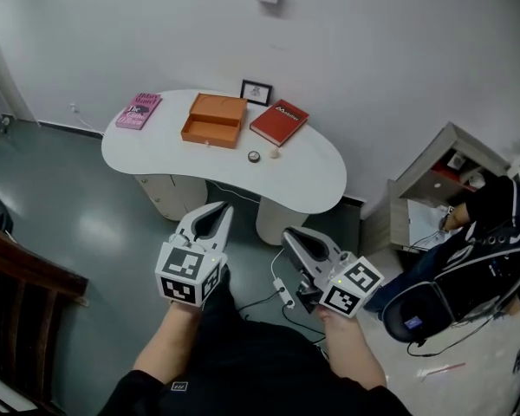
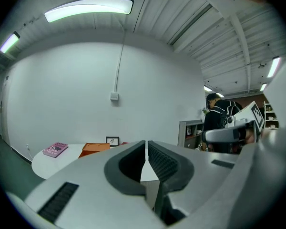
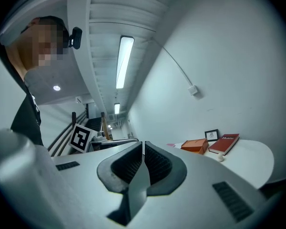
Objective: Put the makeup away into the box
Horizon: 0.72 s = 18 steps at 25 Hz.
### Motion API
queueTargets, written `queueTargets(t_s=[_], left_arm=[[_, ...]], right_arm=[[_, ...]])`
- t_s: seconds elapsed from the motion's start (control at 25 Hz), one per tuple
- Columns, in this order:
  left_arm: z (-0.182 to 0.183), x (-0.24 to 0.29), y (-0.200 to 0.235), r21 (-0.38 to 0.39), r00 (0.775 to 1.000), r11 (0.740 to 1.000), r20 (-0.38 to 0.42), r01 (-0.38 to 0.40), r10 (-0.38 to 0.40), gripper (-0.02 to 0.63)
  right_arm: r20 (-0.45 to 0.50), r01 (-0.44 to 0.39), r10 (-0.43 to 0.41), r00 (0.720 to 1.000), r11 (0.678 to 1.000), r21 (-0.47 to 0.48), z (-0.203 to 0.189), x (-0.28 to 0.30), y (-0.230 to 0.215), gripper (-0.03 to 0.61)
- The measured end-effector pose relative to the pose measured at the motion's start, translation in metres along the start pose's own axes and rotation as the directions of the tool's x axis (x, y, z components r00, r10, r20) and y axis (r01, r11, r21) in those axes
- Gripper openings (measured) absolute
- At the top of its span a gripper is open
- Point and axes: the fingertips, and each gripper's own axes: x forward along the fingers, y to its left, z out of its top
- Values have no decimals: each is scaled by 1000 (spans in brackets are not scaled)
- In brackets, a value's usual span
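Observation:
An orange box [image 1: 214, 120] with a small drawer knob stands on a white kidney-shaped table [image 1: 191, 163]. Two small makeup items lie in front of it: a dark round compact [image 1: 254, 156] and a pale little piece [image 1: 275, 153]. My left gripper [image 1: 222, 209] and right gripper [image 1: 288, 235] hover well short of the table, over the floor, both shut with nothing between the jaws. In the left gripper view the box [image 2: 94, 149] shows far off past the shut left gripper [image 2: 146, 143]. The right gripper view shows the box [image 3: 195, 145] beyond the shut right gripper [image 3: 143, 144].
A pink book [image 1: 139, 110], a red book [image 1: 279, 121] and a small framed picture [image 1: 256, 91] share the table. A wooden shelf unit [image 1: 433, 180] and a person in black [image 1: 494, 224] are at the right. A cable [image 1: 277, 289] lies on the grey floor.

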Motion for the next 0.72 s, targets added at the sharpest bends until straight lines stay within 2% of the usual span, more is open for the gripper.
queueTargets(t_s=[0.16,0.36,0.72], left_arm=[[5,46,41,4,1000,1000,11,11,-11,27],[25,96,115,46,1000,999,8,18,-18,27],[36,159,245,43,999,998,-17,48,-47,26]], right_arm=[[-16,22,-22,1000,1000,0,6,43,-46,38],[-18,37,-37,999,999,18,19,125,-96,38],[-25,41,-40,999,999,34,34,274,-155,38]])
